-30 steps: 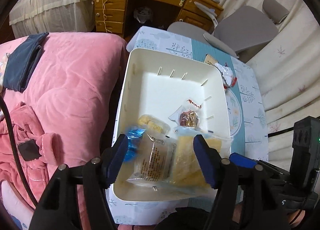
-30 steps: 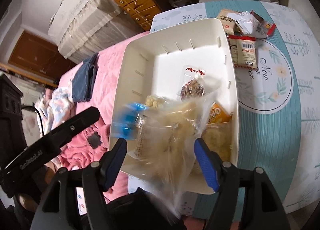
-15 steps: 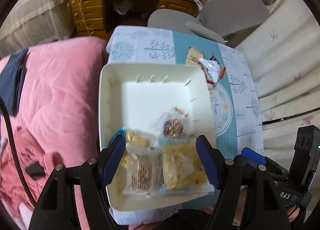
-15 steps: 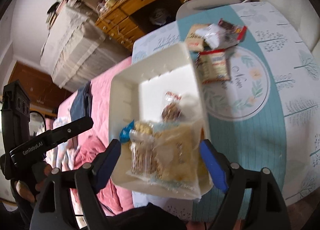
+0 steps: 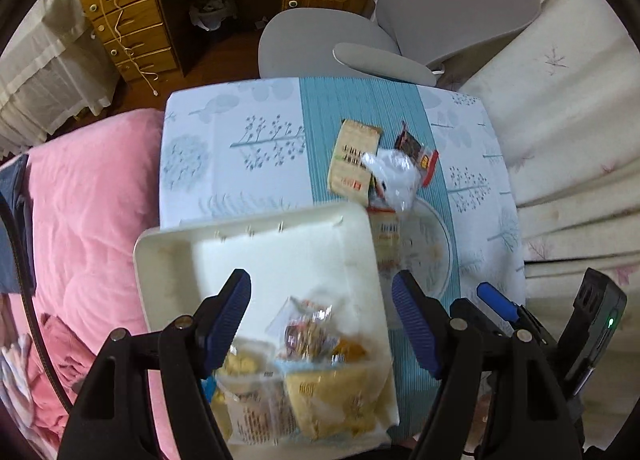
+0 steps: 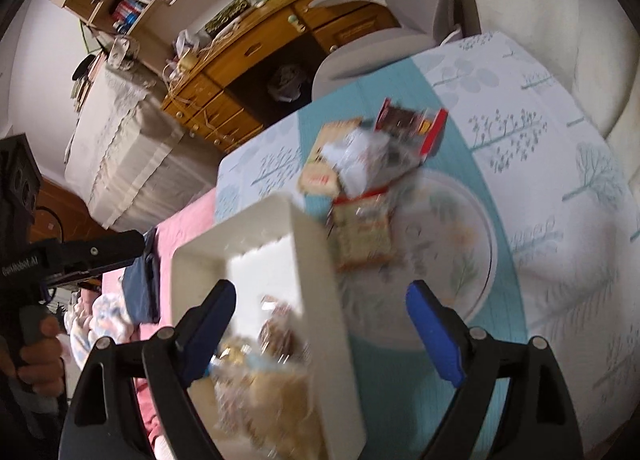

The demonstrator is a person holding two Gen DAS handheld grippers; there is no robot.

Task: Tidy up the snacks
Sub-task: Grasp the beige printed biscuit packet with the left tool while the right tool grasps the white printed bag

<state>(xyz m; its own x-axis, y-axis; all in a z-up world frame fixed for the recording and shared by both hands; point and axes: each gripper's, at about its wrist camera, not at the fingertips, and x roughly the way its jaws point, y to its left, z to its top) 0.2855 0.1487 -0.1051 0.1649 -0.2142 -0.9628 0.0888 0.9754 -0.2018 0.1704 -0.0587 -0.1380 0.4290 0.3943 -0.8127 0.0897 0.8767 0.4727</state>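
Snacks lie just beyond tray far rim.

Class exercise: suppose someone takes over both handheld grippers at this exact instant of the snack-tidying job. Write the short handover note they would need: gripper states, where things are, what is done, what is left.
Left gripper: open, empty, above the white bin.
Right gripper: open, empty, over the bin's right wall.
In the bin, at its near end: several clear snack packets, including a yellow one and a small brown one.
On the table, beyond the bin's far right corner: a pile with a tan packet, a crumpled clear wrapper, a red-and-dark packet and a red-topped packet beside the bin wall.
Done: some snacks binned.
Left: probably move the pile into the bin.
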